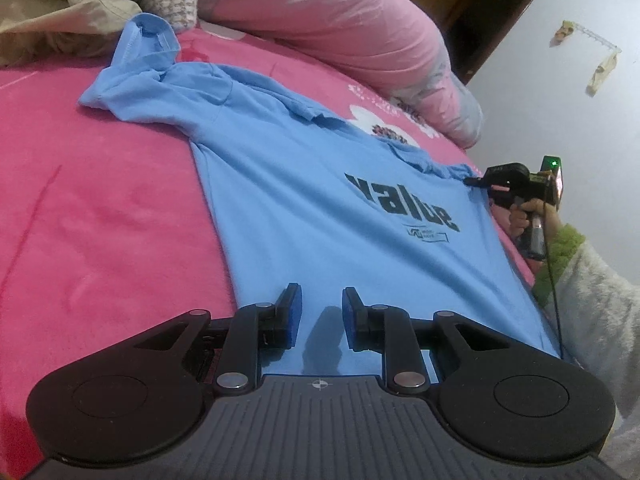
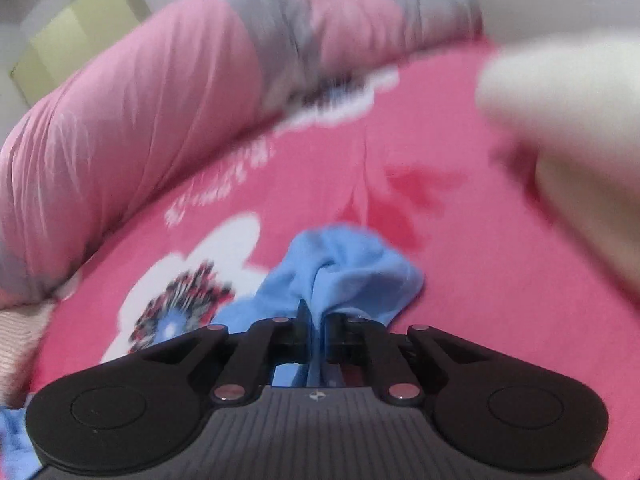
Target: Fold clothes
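Lying spread across the pink bedspread (image 1: 100, 208), the light blue T-shirt (image 1: 304, 208) showed its printed side up, with the dark word "value" (image 1: 400, 204) and a small logo beneath it across the chest. Most of the body lay flat and fairly smooth, with a few shallow creases running along its length. The far sleeve (image 1: 120, 88) was bunched and folded over on itself, and the collar end (image 1: 154, 30) reached up toward a heap of beige and knitted clothes (image 1: 60, 12) at the head of the bed. A rolled pink quilt (image 1: 340, 28) ran along the far side of the shirt.

The left gripper (image 1: 318, 316) hovered just above the shirt's hem with its blue-padded fingers (image 1: 292, 312) parted and nothing between them. The right gripper (image 2: 318, 328) was pinched shut on a gathered wad of the blue cloth, which puffed out in soft folds ahead of the fingers. From the left wrist view that same gripper (image 1: 476, 181) sat at the shirt's near edge, gripping a corner of cloth by the sleeve, held by a hand (image 1: 532, 216) in a fuzzy white sleeve (image 1: 592, 312) with a green cuff. The right wrist view was blurred, and a white flower print (image 2: 192, 280) on the bedspread lay beside the clamped cloth.
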### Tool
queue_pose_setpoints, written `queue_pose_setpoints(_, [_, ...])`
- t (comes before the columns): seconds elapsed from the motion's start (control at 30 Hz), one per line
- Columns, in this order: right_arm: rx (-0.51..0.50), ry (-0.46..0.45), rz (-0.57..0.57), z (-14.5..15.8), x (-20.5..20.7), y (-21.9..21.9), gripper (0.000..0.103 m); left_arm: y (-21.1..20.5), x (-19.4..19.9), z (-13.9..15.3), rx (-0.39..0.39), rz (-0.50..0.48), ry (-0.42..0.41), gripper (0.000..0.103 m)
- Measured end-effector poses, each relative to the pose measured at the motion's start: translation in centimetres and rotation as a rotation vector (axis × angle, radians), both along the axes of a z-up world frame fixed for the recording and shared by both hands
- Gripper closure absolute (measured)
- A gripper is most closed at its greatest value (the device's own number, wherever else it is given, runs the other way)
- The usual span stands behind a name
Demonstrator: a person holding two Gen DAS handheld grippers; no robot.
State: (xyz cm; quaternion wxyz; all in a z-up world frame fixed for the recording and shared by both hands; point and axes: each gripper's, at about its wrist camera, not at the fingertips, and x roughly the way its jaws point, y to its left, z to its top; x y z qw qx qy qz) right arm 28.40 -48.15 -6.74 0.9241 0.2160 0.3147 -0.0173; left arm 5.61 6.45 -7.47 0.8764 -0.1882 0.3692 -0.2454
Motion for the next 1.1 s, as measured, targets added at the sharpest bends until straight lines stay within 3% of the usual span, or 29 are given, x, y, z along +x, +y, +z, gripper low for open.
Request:
queue_pose_setpoints(0.13, [0.008, 0.011, -0.081, -2.1, 1.2, -1.8, 0.097, -0.1, -0.1, -0.1, 0.014, -0.014, -0.015, 0.081])
queue_pose_setpoints(0.27, [0.123, 0.028, -0.114, -2.8, 0.8, -3.5, 0.095, -0.2, -0.4, 0.0, 0.036, -0.02, -0.029, 0.081])
queue_pose_setpoints(0.33, [0.186, 0.036, -0.127, -3.0, 0.5, -4.3, 0.086, -0.2, -0.5, 0.1, 0.043, -0.02, -0.033, 0.081])
queue_pose_setpoints(0.4, [0.238, 0.051, -0.14, -2.7, -0.1, -5.3, 0.064, -0.2, -0.6, 0.2, 0.051, -0.02, -0.036, 0.081])
queue_pose_setpoints(0.43, [0.24, 0.067, -0.144, -1.8, -0.9, -5.9, 0.058, -0.3, -0.6, 0.3, 0.054, -0.019, -0.037, 0.08])
queue_pose_setpoints(0.47, [0.231, 0.081, -0.146, -0.8, -1.7, -6.5, 0.054, -0.4, -0.7, 0.4, 0.058, -0.018, -0.038, 0.08])
queue_pose_setpoints(0.63, [0.084, 0.112, -0.011, 5.4, -9.0, -5.5, 0.054, -0.5, -1.5, 1.5, 0.064, -0.012, -0.053, 0.077])
queue_pose_setpoints(0.8, [-0.076, 0.146, 0.158, 11.0, -16.6, -3.3, 0.061, -1.0, -3.4, 3.2, 0.054, -0.038, -0.085, 0.075])
queue_pose_setpoints(0.97, [-0.227, 0.213, 0.433, 7.2, -23.4, 4.9, 0.072, -3.3, -5.7, 3.2, 0.09, -0.113, -0.068, 0.075])
queue_pose_setpoints(1.1, [-0.292, 0.317, 0.444, 2.2, -27.9, 5.3, 0.077, -4.3, -7.1, 2.2, 0.148, -0.142, -0.046, 0.075])
